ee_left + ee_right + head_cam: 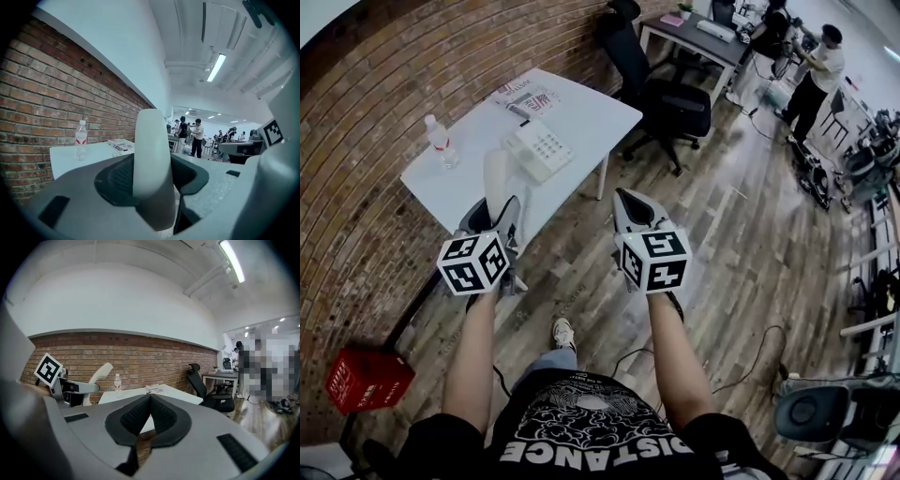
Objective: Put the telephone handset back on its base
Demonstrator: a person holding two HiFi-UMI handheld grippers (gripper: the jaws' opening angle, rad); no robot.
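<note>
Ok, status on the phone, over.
Left hand-held gripper shut on handset. Right hand-held gripper shut, empty. Base on table; bottle apart from it.

Handset point(495, 178): lower end hidden between the jaws of the left gripper point(499, 212); the left gripper view loses that end too, behind the jaws.
Telephone base point(539, 148): mid-tabletop point(591, 117); keys too small to read.
Papers point(525, 97): at the tabletop's far edge; print illegible, perhaps leaflets.
Bottle point(441, 142): near the tabletop's left edge; label unreadable.
Person's torso point(591, 431): cut off by the bottom edge.
</note>
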